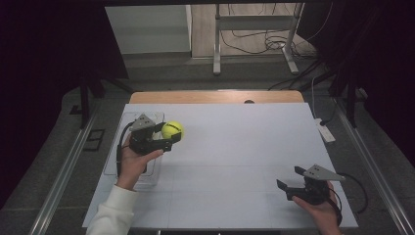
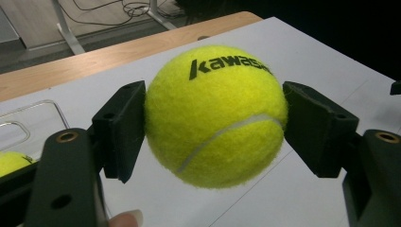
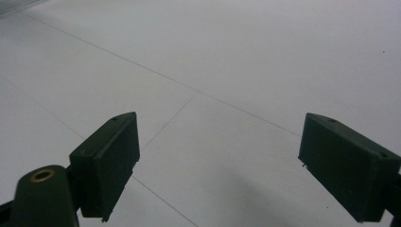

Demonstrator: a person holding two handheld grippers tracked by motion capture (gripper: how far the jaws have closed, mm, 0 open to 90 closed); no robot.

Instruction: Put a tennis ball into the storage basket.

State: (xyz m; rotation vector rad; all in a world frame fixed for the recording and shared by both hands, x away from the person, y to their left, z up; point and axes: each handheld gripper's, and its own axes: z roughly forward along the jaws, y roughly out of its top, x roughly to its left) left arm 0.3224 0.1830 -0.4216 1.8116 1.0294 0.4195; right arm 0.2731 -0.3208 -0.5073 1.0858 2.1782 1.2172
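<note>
The left gripper [image 1: 166,136] is clenched on a tennis ball [image 1: 172,130], one black pad pressed against each side of it. In the left gripper view the ball [image 2: 215,116] sits squarely between the jaws, lifted off the white table top [image 2: 302,189] that runs beneath it. It is bright yellow-green and fuzzy, with a pale curved seam sweeping across its lower front and the dark lettering "Kawasa…" printed near its top; the end of the word curves out of sight. A fingertip of the holding hand shows just below the jaws.

Beside the left jaw, low at the edge of that view, a sliver of a second yellow ball [image 2: 12,163] lies in a clear plastic tray [image 2: 33,120]. Beyond the ball the wooden table edge [image 2: 94,54] runs across.

Well apart, the right gripper [image 1: 293,182] is released, its jaws [image 3: 217,170] spread wide over bare white surface with nothing between them.
</note>
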